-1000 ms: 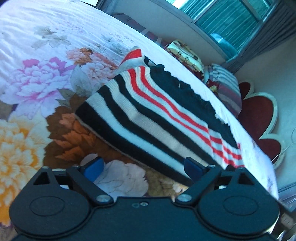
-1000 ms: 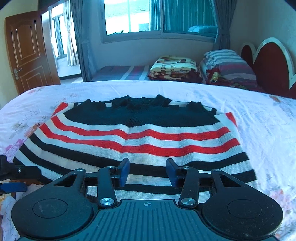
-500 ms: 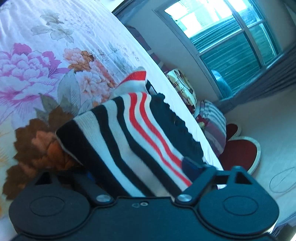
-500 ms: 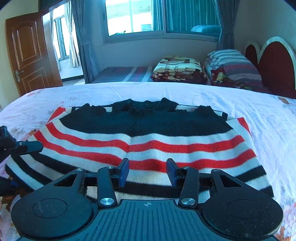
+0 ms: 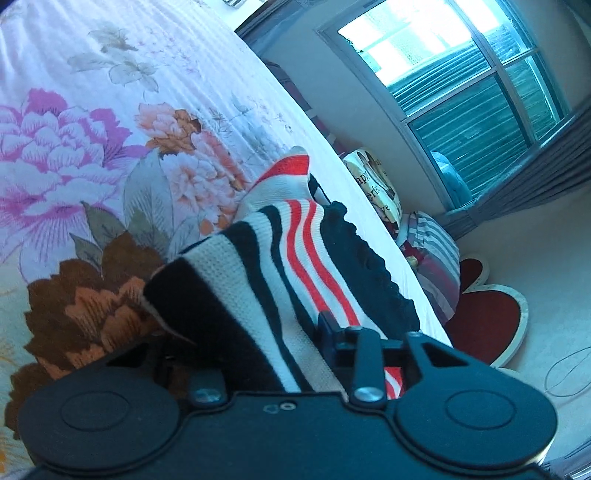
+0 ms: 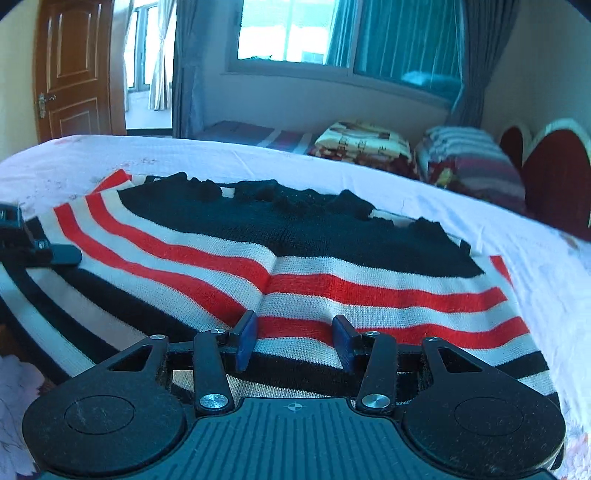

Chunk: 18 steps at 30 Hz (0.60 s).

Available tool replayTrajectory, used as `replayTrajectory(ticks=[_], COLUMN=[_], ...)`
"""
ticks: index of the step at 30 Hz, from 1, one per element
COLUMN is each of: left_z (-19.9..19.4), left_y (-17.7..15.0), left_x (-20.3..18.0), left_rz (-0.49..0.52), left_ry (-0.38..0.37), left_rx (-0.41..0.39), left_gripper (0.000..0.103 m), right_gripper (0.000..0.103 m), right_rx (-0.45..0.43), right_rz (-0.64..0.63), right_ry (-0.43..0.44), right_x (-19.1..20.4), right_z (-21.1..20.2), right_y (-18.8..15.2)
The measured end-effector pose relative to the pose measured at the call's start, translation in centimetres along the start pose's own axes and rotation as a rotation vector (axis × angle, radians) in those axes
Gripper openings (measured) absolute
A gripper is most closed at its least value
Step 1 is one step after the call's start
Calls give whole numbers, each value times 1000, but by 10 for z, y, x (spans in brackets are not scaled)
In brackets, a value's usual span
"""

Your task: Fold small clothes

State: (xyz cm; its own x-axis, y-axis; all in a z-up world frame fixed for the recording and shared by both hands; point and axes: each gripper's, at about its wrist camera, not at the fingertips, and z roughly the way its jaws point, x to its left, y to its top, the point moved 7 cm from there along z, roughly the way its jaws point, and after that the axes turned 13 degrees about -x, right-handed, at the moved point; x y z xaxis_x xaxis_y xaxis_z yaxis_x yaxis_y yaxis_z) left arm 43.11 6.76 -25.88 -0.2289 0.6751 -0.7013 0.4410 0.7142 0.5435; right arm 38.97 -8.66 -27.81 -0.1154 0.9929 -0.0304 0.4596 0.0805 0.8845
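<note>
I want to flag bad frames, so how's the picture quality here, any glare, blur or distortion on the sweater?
Left wrist view: the window is blown out, fisheye bends the bedspread, and the sweater is sharp up close. Right wrist view: bluish cast, bright window, pillows slightly soft, knit of the sweater crisp, bed edge bowed.

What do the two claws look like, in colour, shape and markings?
Both are black plastic, each with two round discs, angled linkage bars and silver screws. The right claw has blue fingertip pads, a ribbed centre plate and a small crosshair mark. The left claw looks the same in build; its centre plate is smooth.
</note>
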Motion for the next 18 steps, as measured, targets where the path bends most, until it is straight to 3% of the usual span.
replayTrajectory(ticks=[8,13,18], left_z=[-9,-14,-20], left_y=[8,15,11], left_x=[-27,-49,-84], left_rz=[106,134,256], left_ry=[-49,-102,-172], left_rx=[-40,-50,-73], left_gripper=[17,16,16], right_gripper=[45,45,45], right_rx=[-3,2,2], right_rz=[23,29,42], right_ry=[13,22,33], right_x=[-4,-6,-9], right_z=[0,-1,-1], right_y=[1,3,4])
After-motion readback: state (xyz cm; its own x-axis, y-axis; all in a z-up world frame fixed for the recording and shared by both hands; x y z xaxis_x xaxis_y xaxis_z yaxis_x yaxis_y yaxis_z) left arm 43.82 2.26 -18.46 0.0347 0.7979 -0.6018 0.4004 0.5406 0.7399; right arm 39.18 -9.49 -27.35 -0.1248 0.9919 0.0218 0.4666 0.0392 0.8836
